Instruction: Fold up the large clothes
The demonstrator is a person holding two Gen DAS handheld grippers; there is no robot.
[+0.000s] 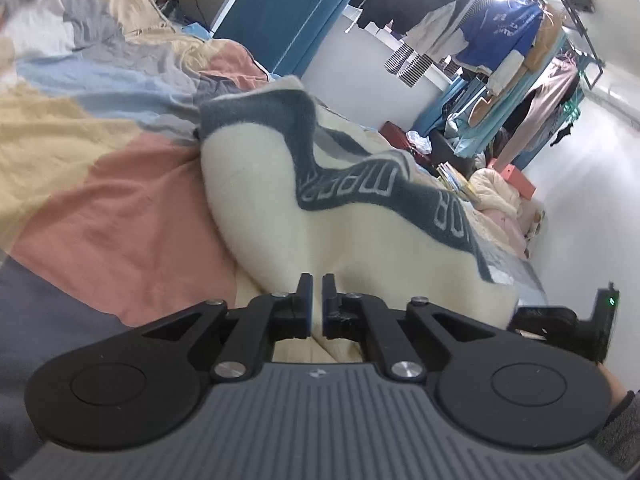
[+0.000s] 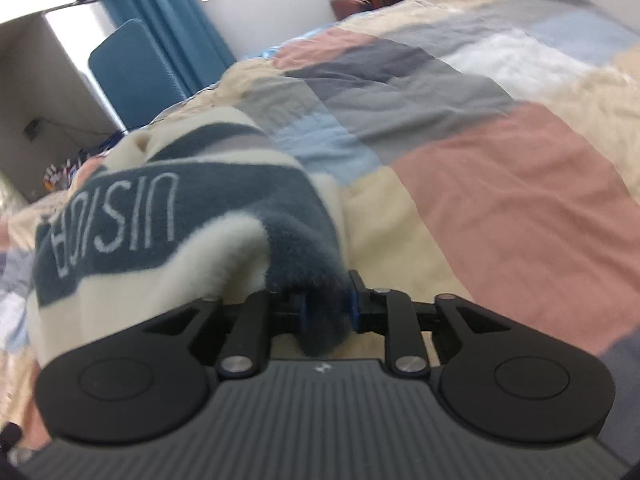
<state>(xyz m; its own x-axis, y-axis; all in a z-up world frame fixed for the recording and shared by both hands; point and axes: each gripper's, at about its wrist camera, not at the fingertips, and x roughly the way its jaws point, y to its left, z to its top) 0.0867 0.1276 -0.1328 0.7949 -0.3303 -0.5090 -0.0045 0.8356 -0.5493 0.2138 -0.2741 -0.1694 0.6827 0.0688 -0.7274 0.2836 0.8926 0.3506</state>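
Note:
A cream fleece garment (image 1: 260,200) with a dark blue-grey lettered band lies bunched on the patchwork quilt (image 1: 100,200). My left gripper (image 1: 318,288) hangs just in front of its near cream edge, jaws almost together with nothing between them. In the right wrist view the same garment (image 2: 140,240) is heaped at the left on the quilt (image 2: 500,180). A dark blue fold of it fills the gap of my right gripper (image 2: 327,296) and touches both pads.
A blue padded board (image 1: 268,12) leans at the bed's far side. Clothes hang on a rack (image 1: 500,28) by the white wall. Books and bedding (image 1: 496,192) pile up beyond the garment. A grey sleeve (image 1: 624,432) shows at the right edge.

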